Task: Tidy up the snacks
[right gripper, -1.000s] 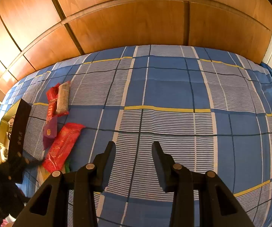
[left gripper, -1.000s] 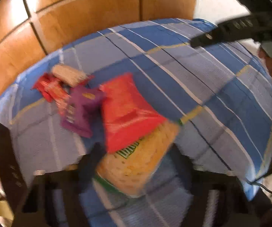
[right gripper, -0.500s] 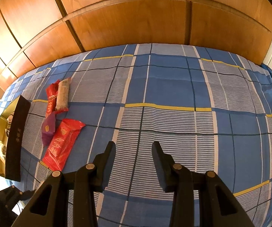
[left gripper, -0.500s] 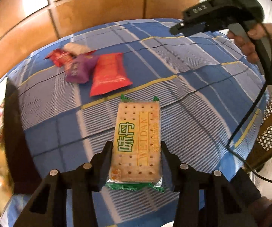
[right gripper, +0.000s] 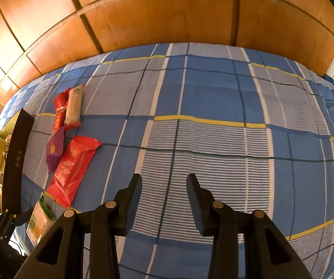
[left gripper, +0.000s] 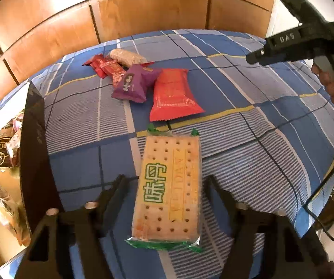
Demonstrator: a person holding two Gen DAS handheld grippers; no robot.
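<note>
The left gripper (left gripper: 165,183) stands released, its fingers splayed on either side of the WEIDAN cracker pack (left gripper: 168,191) without touching it, and the pack lies flat on the blue plaid bedspread (left gripper: 248,107) at lower centre of the left wrist view. The likeliest slip, I judge, is the glossy wrapper skating out if the fingers close off-centre, or pinching the soft cloth along with it (the crackers inside would crack under a hard squeeze). Just above the pack lies the red snack packet (left gripper: 172,95), its lower seam near the pack's green crimp, so a forward push could shove one into the other; beyond it, upper centre, overlap a purple packet (left gripper: 135,82), a slim red bar (left gripper: 107,68) and a pale oat bar (left gripper: 127,57). At far left the black box wall (left gripper: 35,144) stands close, with wrapped snacks behind it, leaving little leftward swing room. The right gripper (right gripper: 164,183) is open and empty over bare bedspread, where the centre and right of its frame offer wide free space, and the bed edge falls away at lower right of the left view.
</note>
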